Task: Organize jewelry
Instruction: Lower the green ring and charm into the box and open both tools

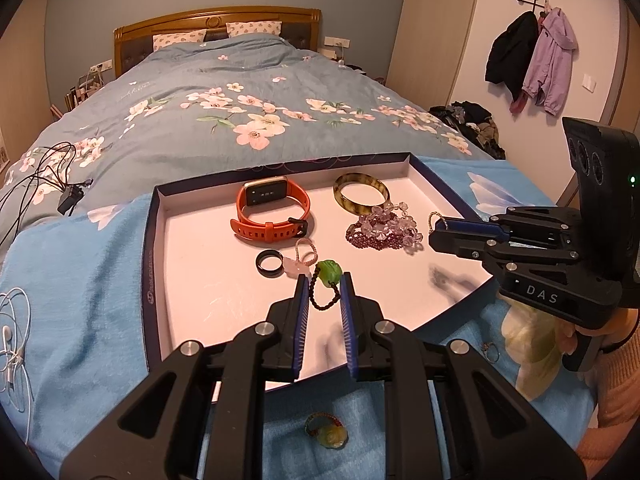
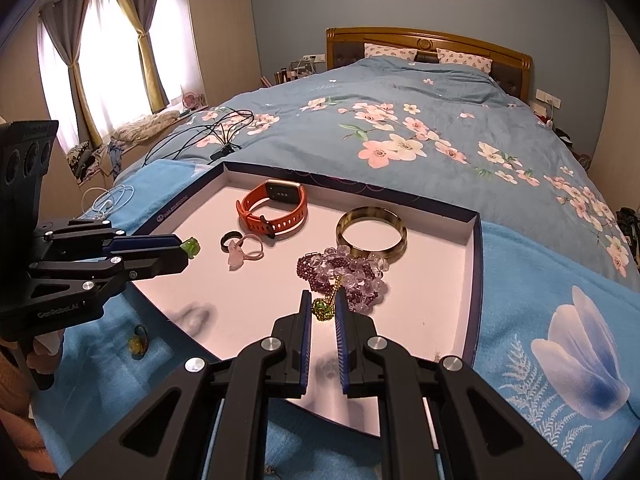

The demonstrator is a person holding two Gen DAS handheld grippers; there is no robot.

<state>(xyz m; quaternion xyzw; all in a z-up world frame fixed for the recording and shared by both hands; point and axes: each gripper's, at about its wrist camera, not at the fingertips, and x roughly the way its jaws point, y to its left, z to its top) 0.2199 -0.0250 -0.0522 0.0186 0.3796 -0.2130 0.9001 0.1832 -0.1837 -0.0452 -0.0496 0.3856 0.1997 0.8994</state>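
Note:
A shallow navy-rimmed tray (image 1: pixel 160 240) lies on a blue blanket on the bed. In it are an orange smartwatch (image 1: pixel 272 212), an amber bangle (image 1: pixel 360 198), a heap of purple and clear beads (image 1: pixel 384 232), a black ring (image 1: pixel 267 263) and a pink pendant on a cord (image 1: pixel 298 266). My left gripper (image 1: pixel 324 282) is shut on a dark-beaded bracelet with a green stone (image 1: pixel 329 273), held just above the tray floor. My right gripper (image 2: pixel 323 299) is shut on a gold chain with a green ball pendant (image 2: pixel 322 309), just in front of the purple beads (image 2: pixel 344 276).
On the blanket outside the tray lie a yellow-green pendant on a red-green cord (image 1: pixel 326 432) and a small ring (image 1: pixel 491 350). Black cables with a charger (image 1: pixel 68 196) and white earphones (image 1: pixel 12 340) lie to the left. A hand in an orange sleeve (image 1: pixel 608 360) holds the right gripper.

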